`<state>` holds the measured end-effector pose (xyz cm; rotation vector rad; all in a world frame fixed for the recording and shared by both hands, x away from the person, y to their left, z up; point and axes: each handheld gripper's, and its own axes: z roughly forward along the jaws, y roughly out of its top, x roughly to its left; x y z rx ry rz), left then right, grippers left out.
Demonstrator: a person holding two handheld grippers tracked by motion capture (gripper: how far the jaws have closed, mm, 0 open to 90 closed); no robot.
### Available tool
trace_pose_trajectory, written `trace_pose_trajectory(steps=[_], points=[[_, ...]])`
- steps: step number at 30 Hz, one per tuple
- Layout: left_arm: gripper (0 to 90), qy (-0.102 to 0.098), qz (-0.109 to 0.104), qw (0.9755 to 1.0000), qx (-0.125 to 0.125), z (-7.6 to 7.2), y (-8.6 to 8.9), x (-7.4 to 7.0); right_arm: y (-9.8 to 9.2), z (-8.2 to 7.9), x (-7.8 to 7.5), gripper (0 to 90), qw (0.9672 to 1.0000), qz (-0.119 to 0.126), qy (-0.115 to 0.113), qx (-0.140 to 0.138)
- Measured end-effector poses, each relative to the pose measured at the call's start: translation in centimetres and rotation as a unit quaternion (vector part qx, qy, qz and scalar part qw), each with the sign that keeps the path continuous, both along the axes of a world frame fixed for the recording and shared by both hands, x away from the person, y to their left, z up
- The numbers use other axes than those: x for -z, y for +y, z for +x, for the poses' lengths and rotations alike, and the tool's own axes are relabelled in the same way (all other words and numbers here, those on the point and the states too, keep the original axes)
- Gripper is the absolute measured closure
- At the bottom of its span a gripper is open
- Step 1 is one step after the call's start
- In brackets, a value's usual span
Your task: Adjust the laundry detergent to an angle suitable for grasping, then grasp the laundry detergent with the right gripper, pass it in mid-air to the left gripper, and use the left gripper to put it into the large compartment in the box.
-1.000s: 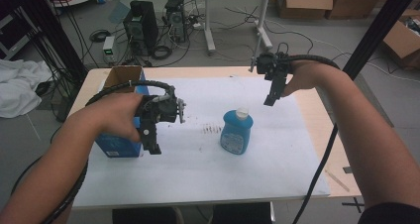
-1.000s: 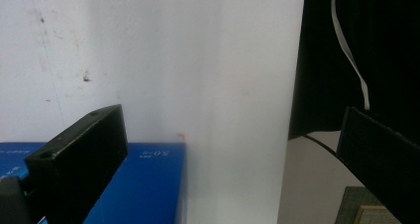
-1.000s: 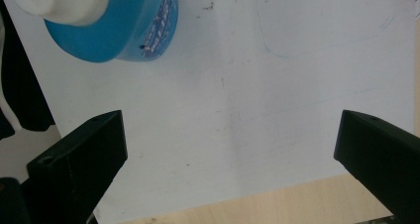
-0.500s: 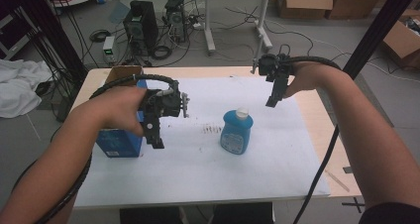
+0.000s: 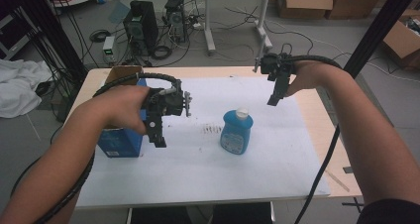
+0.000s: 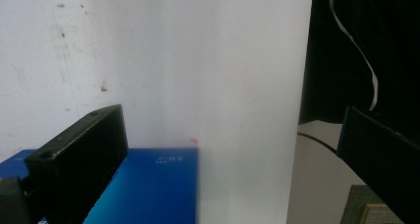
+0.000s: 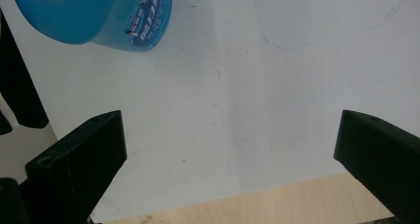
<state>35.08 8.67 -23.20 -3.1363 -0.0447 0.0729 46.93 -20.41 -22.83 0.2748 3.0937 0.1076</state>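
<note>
Fingers (image 7: pixel 74 159) spread above the stained white sheet (image 5: pixel 208 169) on the table (image 5: pixel 317 120)

we see a white sheet (image 5: pixel 208 169) covering the wooden table (image 5: pixel 317 130), with computer towers (image 5: pixel 141 26) and cardboard boxes (image 5: pixel 403 38) on the floor beyond.

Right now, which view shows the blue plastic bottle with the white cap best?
The high view: the whole blue plastic bottle stands upright on the white sheet, white cap visible. The right gripper view catches just its lower body at the top edge. The left gripper view gives a blue box instead.
</note>
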Motion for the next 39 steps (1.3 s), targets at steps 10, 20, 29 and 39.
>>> trace_pose_trajectory(steps=[10, 20, 29, 39], points=[[0.1, -0.003, -0.007, 1.0000, 0.000, -0.2, 0.4, 0.0, 0.2, -0.3, 0.1, 0.0, 1.0000, -0.007, -0.003, 0.006], [0.1, -0.006, -0.007, 0.9999, -0.005, -0.6, 0.7, -0.2, 0.3, -0.5, -0.2, 0.0, 1.0000, -0.006, -0.006, 0.005], [0.0, -0.007, -0.008, 0.9999, -0.006, -0.6, 0.8, -0.4, 0.1, -0.7, -0.5, 0.0, 1.0000, 0.002, -0.007, 0.005], [0.1, -0.010, -0.007, 0.9999, -0.002, -1.1, 0.8, -0.7, -1.3, -1.7, -2.0, 0.0, 0.9956, 0.074, -0.054, 0.017]])
